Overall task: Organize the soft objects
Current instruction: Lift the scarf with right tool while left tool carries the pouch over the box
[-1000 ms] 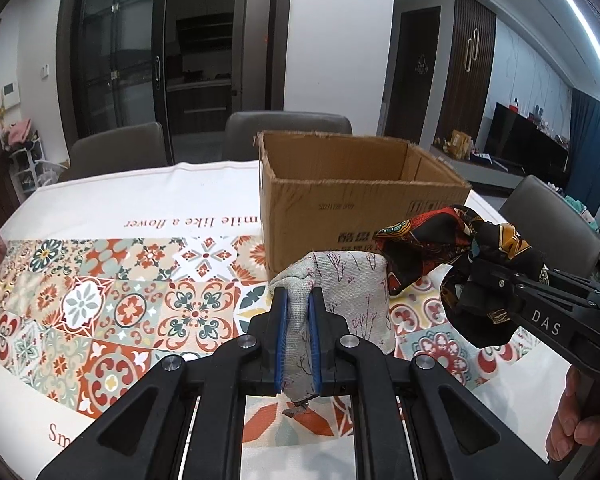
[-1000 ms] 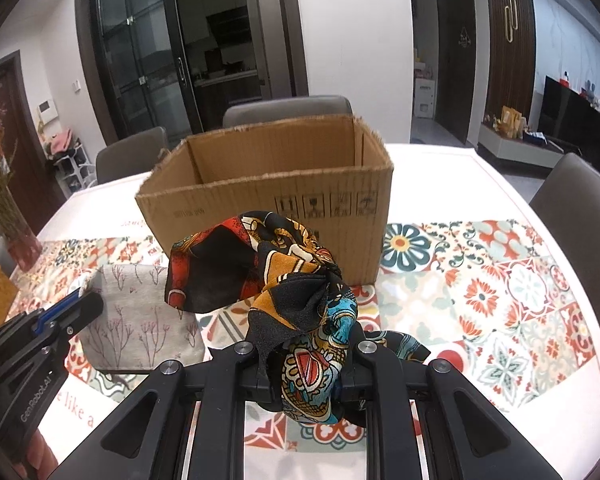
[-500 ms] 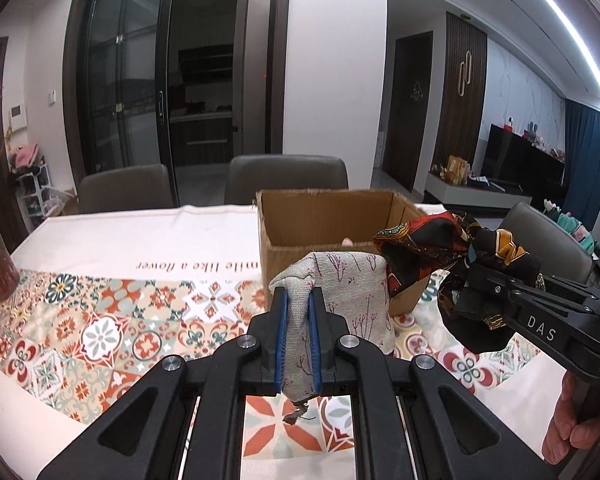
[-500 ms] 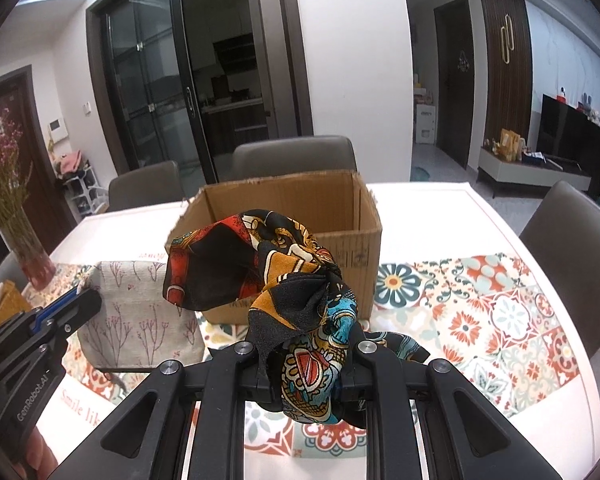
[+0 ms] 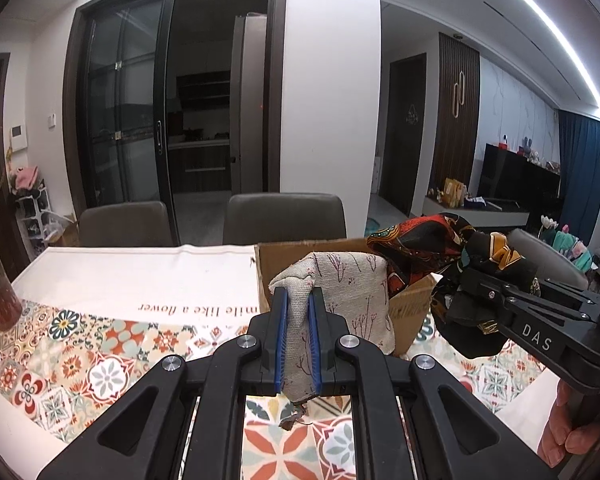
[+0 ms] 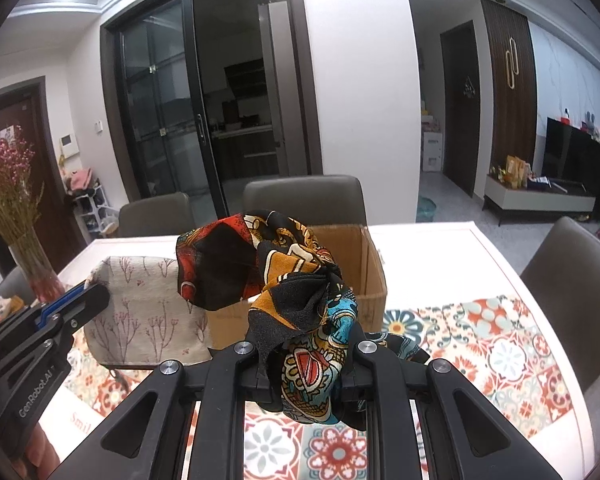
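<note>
At the frame's centre in the left wrist view, a beige pouch (image 5: 340, 304) is hanging clenched in the left gripper (image 5: 296, 336) jaws, lifted in front of the cardboard box (image 5: 414, 300). Right of it, the patterned scarf (image 6: 296, 280) is bunching in the right gripper (image 6: 306, 364) jaws, above the bench (image 6: 500, 344). Trailing scarf folds could be snagging the box rim or draping outside on release.

Open-topped box (image 6: 370, 272) at 12, mouth partly screened by beige pouch (image 5: 352, 296) and patterned scarf (image 6: 296, 276). Bare counter (image 6: 440, 252) from 1 to 3. Vase (image 6: 36, 276) blocking 10. Chairs (image 6: 304, 200) behind box.
</note>
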A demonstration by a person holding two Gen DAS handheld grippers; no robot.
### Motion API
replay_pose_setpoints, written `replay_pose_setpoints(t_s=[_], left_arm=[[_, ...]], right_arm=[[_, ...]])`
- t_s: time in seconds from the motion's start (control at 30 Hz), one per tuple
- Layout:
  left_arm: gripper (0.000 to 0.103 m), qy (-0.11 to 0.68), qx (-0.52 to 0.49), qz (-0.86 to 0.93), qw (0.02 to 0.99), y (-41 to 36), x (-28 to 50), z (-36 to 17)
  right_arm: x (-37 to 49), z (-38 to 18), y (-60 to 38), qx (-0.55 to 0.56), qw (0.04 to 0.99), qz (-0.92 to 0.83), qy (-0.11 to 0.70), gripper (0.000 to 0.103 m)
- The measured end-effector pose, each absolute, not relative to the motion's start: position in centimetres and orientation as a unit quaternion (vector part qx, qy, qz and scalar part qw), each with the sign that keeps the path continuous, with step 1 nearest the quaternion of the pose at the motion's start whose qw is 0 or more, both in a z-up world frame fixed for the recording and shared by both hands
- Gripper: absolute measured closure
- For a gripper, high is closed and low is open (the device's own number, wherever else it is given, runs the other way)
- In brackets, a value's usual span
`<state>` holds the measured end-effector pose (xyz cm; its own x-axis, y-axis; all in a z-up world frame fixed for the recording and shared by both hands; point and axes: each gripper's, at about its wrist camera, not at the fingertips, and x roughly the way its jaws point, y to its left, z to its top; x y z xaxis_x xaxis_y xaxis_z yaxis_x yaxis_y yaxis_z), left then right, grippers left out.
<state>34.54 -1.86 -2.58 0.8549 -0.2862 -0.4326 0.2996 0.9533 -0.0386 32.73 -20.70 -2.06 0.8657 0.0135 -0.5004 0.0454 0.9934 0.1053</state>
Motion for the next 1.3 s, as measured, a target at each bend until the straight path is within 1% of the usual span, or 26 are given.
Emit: replay_pose_setpoints(t_s=[0.33,0.7,1.07,1.3], left_arm=[[0.091,0.199,0.018,-0.153,0.968,-2.2,36.5,-1.0],[0.091,0.186,0.028,-0.156,0.970,-3.4,40.0,-0.1],[0.091,0.196,0.044,-0.153,0.968,-5.1,44.9,-0.4],[0.091,0.227,0.041,-0.159,0.960,-5.7,48.1,-1.8]], right_arm=[[34.8,-0.3,-20.4,0.036,0.971,-0.004,0.236,0.084],[38.6,0.4,-21.5,0.037,0.971,0.018,0.237,0.084],[44.1,-0.8,-22.7,0.054,0.963,0.040,0.260,0.084],[47.7,-2.4,-22.8,0.051,0.954,0.050,0.292,0.084]])
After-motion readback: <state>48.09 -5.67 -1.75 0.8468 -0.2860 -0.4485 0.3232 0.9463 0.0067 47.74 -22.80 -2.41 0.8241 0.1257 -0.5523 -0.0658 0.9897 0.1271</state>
